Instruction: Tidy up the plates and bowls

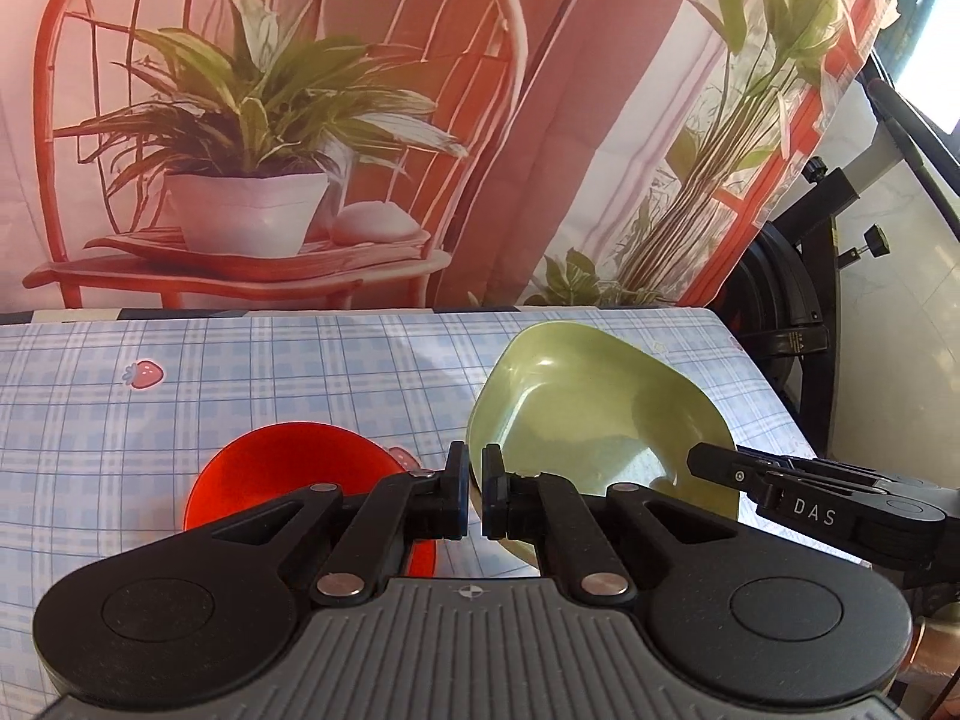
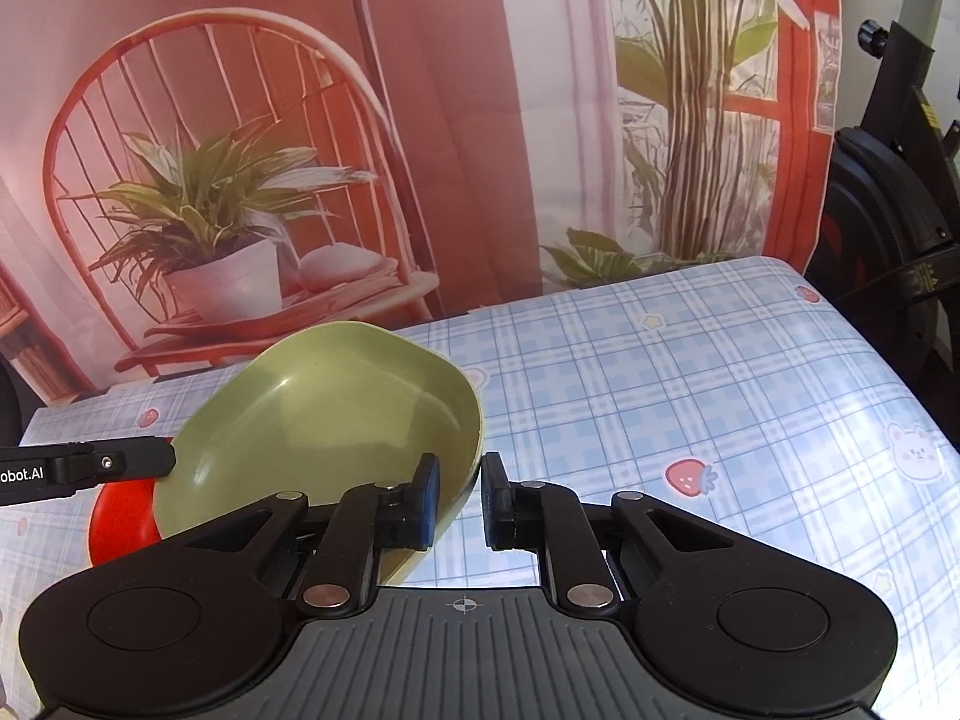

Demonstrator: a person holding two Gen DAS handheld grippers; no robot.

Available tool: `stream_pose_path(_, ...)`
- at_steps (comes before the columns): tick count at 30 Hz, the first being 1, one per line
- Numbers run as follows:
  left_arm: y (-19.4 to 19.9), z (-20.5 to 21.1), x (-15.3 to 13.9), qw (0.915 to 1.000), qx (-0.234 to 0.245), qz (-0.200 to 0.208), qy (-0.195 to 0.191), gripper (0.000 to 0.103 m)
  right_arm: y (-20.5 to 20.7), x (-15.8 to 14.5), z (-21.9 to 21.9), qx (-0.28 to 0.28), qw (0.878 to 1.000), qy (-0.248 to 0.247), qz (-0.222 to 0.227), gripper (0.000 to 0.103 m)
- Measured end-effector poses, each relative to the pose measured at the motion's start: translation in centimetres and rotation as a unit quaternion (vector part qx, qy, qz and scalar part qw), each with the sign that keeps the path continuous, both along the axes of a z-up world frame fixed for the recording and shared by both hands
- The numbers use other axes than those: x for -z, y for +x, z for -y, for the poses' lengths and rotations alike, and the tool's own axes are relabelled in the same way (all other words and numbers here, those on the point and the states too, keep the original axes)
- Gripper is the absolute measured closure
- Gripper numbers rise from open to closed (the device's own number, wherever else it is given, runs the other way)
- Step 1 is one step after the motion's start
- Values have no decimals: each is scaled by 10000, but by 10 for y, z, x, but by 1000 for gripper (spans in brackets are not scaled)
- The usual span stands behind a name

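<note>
A green bowl (image 1: 600,414) is held tilted above the table between both grippers; it also shows in the right wrist view (image 2: 324,414). My left gripper (image 1: 475,495) is shut on its left rim. My right gripper (image 2: 459,501) straddles its right rim, with the jaws slightly apart and one finger inside the bowl. A red bowl (image 1: 288,468) sits on the table, below and left of the green one, partly hidden behind my left gripper; a part of it shows in the right wrist view (image 2: 120,519).
The table carries a blue plaid cloth (image 2: 690,372) with strawberry prints. A printed backdrop (image 1: 300,120) of a chair and plant hangs behind it. A black exercise bike (image 1: 810,276) stands past the table's right edge.
</note>
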State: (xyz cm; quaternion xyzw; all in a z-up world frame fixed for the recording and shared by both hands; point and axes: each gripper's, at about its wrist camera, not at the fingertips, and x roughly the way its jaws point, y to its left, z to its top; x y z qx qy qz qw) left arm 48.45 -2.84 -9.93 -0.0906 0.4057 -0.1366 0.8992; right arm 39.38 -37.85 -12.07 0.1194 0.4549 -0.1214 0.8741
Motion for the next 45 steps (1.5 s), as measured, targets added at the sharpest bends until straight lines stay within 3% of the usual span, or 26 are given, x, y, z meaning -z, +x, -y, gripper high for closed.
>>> stream_pose_path(6, -35, -24, -13, 9999, -140, 7, -100, 98, -19, -30, -32, -141, 9998, -24, 130, 90)
stream_pose_path(12, -79, -58, -22, 9994, -317, 93, -124, 98, -42, -37, -71, -271, 9994, 117, 170, 90)
stream_pose_path(23, -150, -109, -5, 9981, -605, 14, 92, 98, -70, -7, -137, -597, 9971, 460, -137, 92)
stream_pose_path(29, -181, -117, 3, 9947, -1000, 235, 102, 98, -80, 2, -164, -998, 9939, 368, -275, 92)
stream_pose_path(33, -190, -114, 11, 9933, -1127, 266, 39, 98, -82, 9, -169, -1084, 9931, 257, -374, 92)
stream_pose_path(40, -202, -113, 29, 9881, -1459, 254, -412, 98, -87, 17, -164, -1073, 9923, 334, -527, 92)
stream_pose_path(45, -199, -112, 41, 9874, -1511, 174, -428, 98, -85, 20, -162, -1026, 9931, 304, -476, 92)
